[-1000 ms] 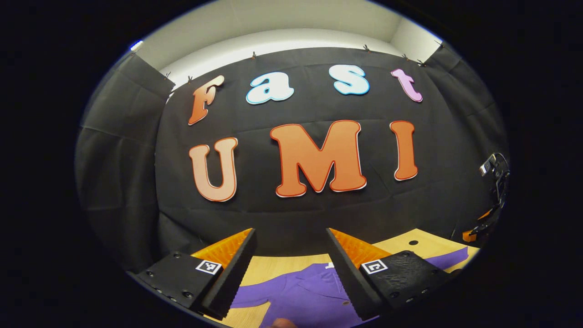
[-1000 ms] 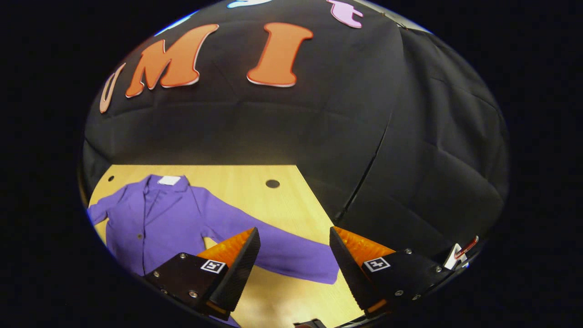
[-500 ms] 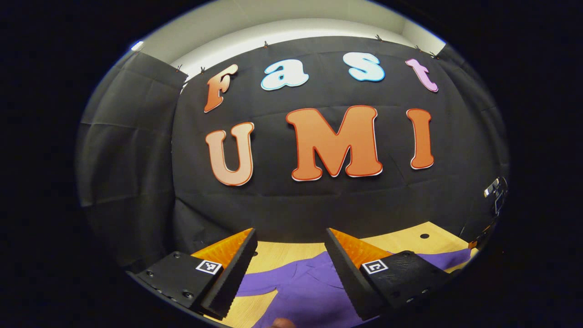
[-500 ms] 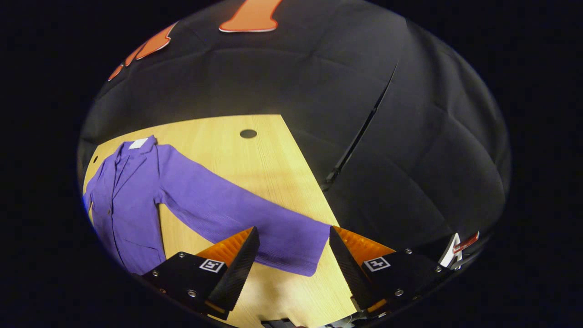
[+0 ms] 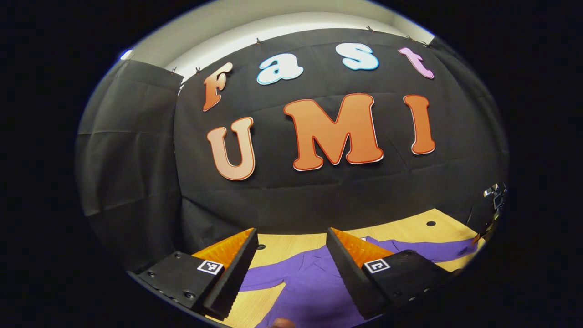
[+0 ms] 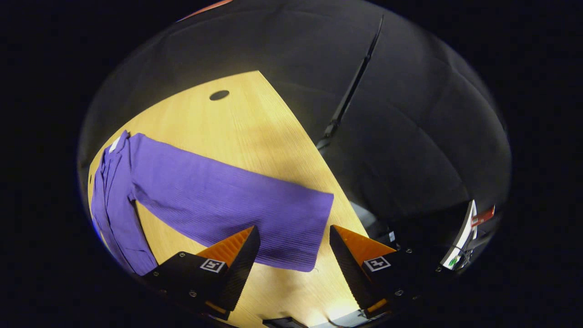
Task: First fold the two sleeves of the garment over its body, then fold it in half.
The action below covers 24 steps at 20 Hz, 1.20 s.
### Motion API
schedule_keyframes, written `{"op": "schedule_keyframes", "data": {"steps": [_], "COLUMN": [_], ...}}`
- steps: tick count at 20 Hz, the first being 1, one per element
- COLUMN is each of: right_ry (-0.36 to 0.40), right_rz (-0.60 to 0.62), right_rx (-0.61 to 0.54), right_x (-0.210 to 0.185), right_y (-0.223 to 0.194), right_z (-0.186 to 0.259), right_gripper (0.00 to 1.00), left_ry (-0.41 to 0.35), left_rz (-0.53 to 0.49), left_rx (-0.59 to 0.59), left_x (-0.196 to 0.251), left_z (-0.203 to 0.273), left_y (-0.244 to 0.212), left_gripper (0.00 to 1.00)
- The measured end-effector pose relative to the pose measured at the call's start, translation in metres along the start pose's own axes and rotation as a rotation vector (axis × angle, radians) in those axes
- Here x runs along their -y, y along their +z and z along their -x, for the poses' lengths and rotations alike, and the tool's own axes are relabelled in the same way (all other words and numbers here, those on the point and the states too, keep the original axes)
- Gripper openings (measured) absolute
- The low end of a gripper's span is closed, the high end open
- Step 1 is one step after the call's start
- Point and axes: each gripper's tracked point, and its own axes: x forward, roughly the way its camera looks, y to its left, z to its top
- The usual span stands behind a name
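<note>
Scene: a purple long-sleeved jacket (image 6: 196, 200) lies flat on a pale wooden worktop (image 6: 255, 136) inside a booth with black cloth walls.

Garment position: in the right gripper view the jacket's body sits at the far left, with a white collar label (image 6: 114, 145) at its top. One sleeve (image 6: 237, 205) stretches out across the worktop toward the right, and its cuff (image 6: 314, 228) ends close to the worktop's right edge.

Right gripper (image 6: 294, 248): its fingers stand wide apart and hold nothing. They hang just above and on the near side of the cuff, not touching the cloth as far as can be seen.

Left gripper (image 5: 291, 255): its fingers are also wide apart and empty. It sits above the jacket's collar and shoulder area, aimed mostly at the booth wall.

What has changed: over the last second the right gripper has tipped down and moved in toward the sleeve. The cuff, which sat small and off to one side, now lies directly between and just beyond its fingers. The left gripper has barely shifted. The jacket itself has not moved.

Meaning for the task: both sleeves are still spread out, so no fold is made yet. The right gripper looks lined up to pinch the cuff and carry this sleeve over the body first.

Other items: a dark round hole (image 6: 219, 95) marks the far part of the worktop.
</note>
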Motion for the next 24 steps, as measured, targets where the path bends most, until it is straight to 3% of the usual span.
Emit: {"op": "schedule_keyframes", "data": {"steps": [3,6,11,12,13,14,17,20,24], "right_ry": [-0.010,0.028,0.049,0.057,0.070,0.088,0.089,0.131,0.154], "right_rz": [-0.047,-0.098,-0.155,-0.135,-0.112,-0.114,-0.108,-0.096,-0.116], "right_rx": [-0.056,-0.092,-0.117,-0.111,-0.097,-0.089,-0.085,-0.093,-0.015], "right_x": [0.005,0.001,-0.005,-0.009,-0.009,-0.015,-0.019,-0.035,-0.054], "right_y": [-0.008,-0.012,-0.014,-0.014,-0.013,-0.012,-0.008,-0.003,0.019], "right_z": [-0.011,-0.018,-0.018,-0.020,-0.022,-0.023,-0.021,-0.013,0.017], "right_gripper": [0.92,0.90,0.74,0.62,0.59,0.42,0.06,0.04,0.03], "left_ry": [0.005,0.007,0.004,0.004,0.004,0.003,0.005,-0.011,-0.044], "left_rz": [-0.002,-0.006,-0.009,-0.010,-0.011,-0.013,-0.004,0.006,0.003], "left_rx": [-0.004,-0.013,-0.020,-0.023,-0.026,-0.035,-0.048,-0.047,-0.021], "left_x": [0.000,0.002,0.009,0.009,0.011,0.011,0.010,0.004,-0.014], "left_z": [0.003,0.007,0.011,0.012,0.014,0.015,0.024,0.024,0.010], "left_y": [0.001,-0.002,-0.004,-0.004,-0.006,-0.008,-0.014,-0.017,-0.011], "left_gripper": [0.98,0.98,0.98,0.98,0.98,0.98,0.98,0.98,0.98]}}
